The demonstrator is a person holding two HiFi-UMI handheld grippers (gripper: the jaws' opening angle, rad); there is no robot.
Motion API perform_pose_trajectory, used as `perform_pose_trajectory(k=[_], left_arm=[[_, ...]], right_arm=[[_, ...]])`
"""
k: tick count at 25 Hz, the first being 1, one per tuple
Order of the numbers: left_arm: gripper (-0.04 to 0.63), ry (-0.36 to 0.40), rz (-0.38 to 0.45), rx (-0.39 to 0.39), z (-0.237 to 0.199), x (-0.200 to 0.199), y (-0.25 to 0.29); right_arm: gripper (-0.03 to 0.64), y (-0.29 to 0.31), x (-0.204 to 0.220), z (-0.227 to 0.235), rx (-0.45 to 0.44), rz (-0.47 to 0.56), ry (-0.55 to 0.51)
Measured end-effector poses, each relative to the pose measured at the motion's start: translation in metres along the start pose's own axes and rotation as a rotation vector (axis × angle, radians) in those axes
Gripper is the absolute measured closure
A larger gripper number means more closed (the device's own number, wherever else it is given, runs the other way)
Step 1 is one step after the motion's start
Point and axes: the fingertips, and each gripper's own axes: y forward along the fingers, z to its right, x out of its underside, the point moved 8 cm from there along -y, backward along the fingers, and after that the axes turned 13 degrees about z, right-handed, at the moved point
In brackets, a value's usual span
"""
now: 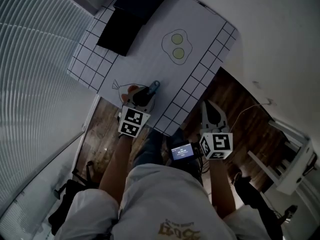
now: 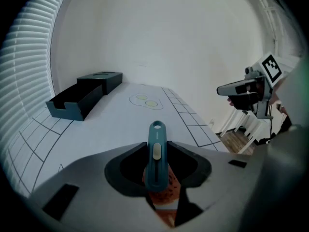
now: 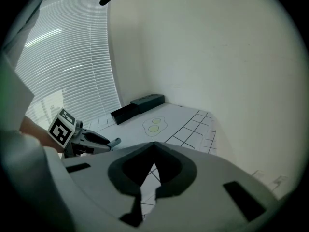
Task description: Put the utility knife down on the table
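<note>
ahead of you a dark open tray [image 2: 72,104] sits just beside a dark box [image 2: 102,79], near the window blinds [image 2: 29,57]. a fried-egg drawing [image 2: 146,100] marks the gridded white sheet [image 2: 111,124]. wooden floor [image 1: 240,109] lies to your right.

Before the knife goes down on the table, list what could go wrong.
The left gripper holds the knife close to the table's near edge; released there, it might slide off to the floor.
The knife end inside the jaws is hidden, so I cannot tell whether a blade is out; it could nick the table.
The right gripper, shut and empty, hangs off the table, too far to steady anything.
</note>
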Motion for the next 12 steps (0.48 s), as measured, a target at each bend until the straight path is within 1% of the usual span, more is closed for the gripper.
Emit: perform_pose_trajectory(k=[3,5,12], left_arm=[[0.459,0.045,-0.03,0.004,0.004,0.002,0.005],[0.459,0.058,-0.04,0.009,0.006,0.005,0.008],[0.457,0.044,-0.083,-0.006,0.008,0.01,0.016]], right_arm=[[0.609,-0.002,0.002,0.003,0.008,0.001,0.006],[0.609,-0.001,0.003,0.005,0.012,0.002,0.014],[0.609,-0.004,0.004,0.01,0.011,0.007,0.027]])
